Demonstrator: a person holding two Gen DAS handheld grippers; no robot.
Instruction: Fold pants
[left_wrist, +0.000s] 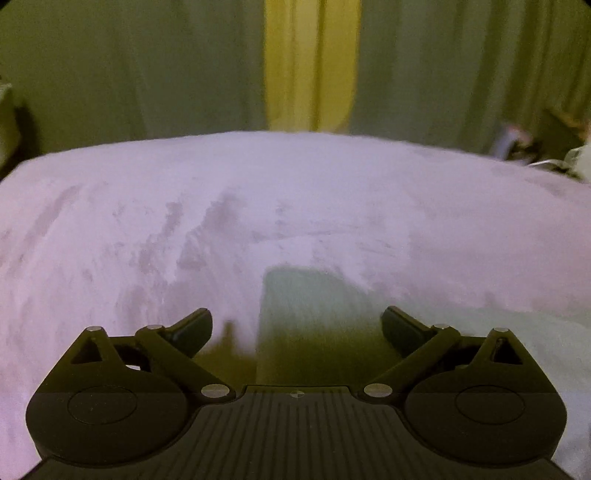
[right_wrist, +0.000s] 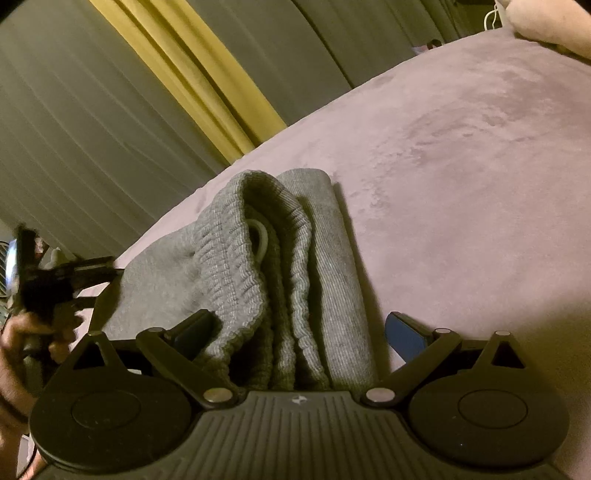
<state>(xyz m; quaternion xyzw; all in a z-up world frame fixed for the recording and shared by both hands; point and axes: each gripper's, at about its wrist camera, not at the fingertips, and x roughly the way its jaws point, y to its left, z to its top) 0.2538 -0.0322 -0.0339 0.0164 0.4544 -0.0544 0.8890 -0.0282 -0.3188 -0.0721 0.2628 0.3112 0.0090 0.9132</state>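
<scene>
Grey knit pants (right_wrist: 280, 266) lie folded in soft layers on the pinkish plush blanket (right_wrist: 461, 155), just ahead of the right gripper (right_wrist: 303, 332), whose jaws stand wide apart around the near end, gripping nothing. The left gripper (left_wrist: 295, 325) is also spread open, hovering over a blurred grey corner of the pants. The fabric looks light, limp and stretchy, likely to sag when lifted; the ribbed waistband (right_wrist: 236, 266) seems the firmest place to pinch. The near edge hides under the gripper body, and the hand (right_wrist: 22, 339) at far left is smeared.
</scene>
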